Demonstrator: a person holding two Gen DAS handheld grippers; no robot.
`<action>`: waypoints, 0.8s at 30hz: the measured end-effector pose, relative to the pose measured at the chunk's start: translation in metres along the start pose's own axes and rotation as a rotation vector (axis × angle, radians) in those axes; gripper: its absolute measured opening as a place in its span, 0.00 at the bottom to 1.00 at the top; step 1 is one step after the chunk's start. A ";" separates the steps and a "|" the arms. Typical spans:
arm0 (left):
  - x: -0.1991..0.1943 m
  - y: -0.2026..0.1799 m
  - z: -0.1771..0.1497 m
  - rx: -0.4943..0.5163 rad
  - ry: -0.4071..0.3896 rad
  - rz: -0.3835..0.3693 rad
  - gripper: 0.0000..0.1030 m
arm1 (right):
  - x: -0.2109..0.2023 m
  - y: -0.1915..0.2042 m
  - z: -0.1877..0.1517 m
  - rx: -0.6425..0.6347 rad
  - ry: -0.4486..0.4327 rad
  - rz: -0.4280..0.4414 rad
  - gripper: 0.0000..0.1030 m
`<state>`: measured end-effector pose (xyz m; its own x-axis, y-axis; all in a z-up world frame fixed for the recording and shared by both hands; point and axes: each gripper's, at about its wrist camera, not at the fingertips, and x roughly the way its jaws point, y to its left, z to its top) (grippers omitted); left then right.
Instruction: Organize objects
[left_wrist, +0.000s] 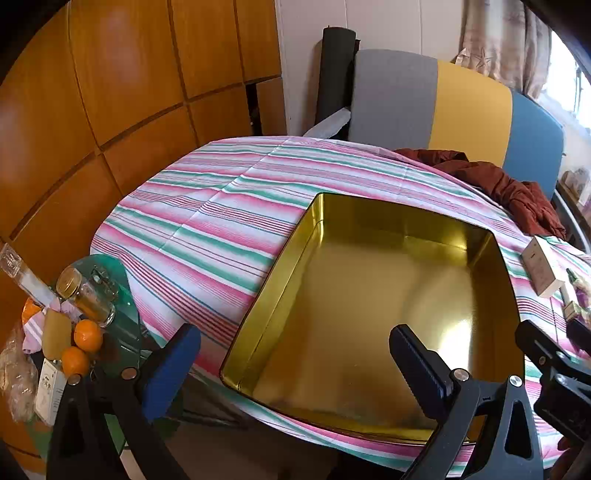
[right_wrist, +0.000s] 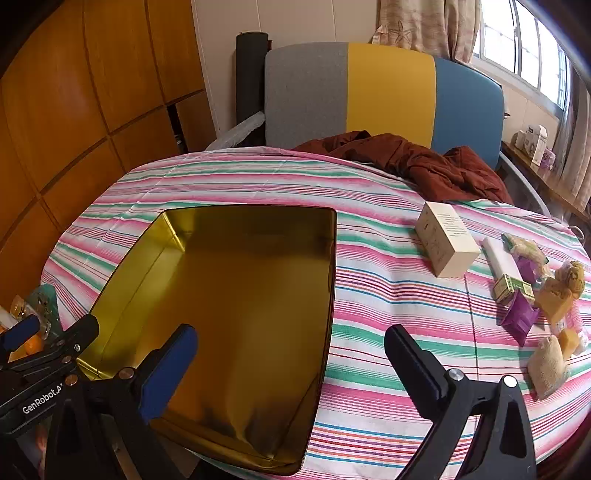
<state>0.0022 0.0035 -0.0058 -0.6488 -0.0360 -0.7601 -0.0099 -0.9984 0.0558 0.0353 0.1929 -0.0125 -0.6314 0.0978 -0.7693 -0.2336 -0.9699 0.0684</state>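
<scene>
— Striped cloth (right_wrist: 369, 295) covers the table, a three-colour chair (right_wrist: 388, 92) behind it, wood panels to the left. Where's the tin?

— Gold tin (right_wrist: 240, 295) sits on the cloth, nothing in it. A box (right_wrist: 447, 243) lies apart on its right, and beyond that a cluster of small packets (right_wrist: 521, 317) near the edge.

— And the grippers?

— Left gripper (left_wrist: 295, 369) hangs over the tin's near-left corner, jaws spread, holding nothing. Right gripper (right_wrist: 291, 365) hangs over the tin's near-right edge, jaws spread too, nothing held.

tin (right_wrist: 236, 295): 1 | cream box (right_wrist: 447, 243): 1 | oranges (left_wrist: 86, 336): maybe 3
</scene>
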 end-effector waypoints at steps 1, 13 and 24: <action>0.001 0.000 0.000 -0.002 0.003 -0.002 1.00 | 0.000 -0.001 -0.001 0.002 0.001 0.000 1.00; 0.003 0.001 -0.001 0.012 0.012 -0.011 1.00 | 0.000 -0.002 -0.001 0.008 0.002 0.000 1.00; 0.003 -0.001 0.000 0.021 0.014 -0.005 1.00 | -0.003 -0.003 0.000 0.007 -0.009 0.005 1.00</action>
<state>0.0008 0.0042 -0.0082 -0.6379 -0.0322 -0.7695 -0.0291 -0.9974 0.0659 0.0381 0.1959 -0.0103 -0.6395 0.0949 -0.7629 -0.2351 -0.9690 0.0765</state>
